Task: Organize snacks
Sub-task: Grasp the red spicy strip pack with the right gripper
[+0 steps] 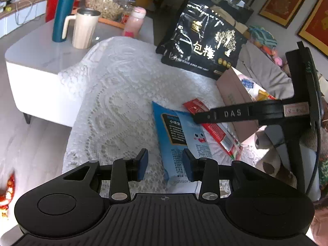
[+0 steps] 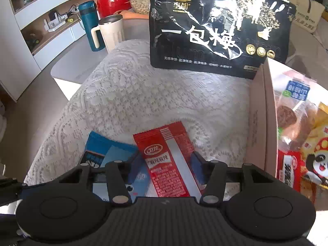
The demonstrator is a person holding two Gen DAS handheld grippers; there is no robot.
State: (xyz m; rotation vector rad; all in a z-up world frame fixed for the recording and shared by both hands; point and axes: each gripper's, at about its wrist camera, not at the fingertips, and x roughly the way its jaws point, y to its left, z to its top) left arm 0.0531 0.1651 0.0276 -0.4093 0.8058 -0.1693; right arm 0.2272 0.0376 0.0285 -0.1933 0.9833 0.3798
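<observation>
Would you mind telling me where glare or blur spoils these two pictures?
Right wrist view: strong glare on the black bag washes out its upper print; the boxed snacks at the right edge are soft. Left wrist view: the same bag reads clearly; the edges bend from the fisheye, and the bottom-left corner is blown out.

White lace cloth (image 2: 143, 94), red sachet (image 2: 170, 164)

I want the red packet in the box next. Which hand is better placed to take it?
Right. The right gripper already straddles the red packet, with the box just beside it. The left gripper sits over the blue packet, farther from the box.
</observation>
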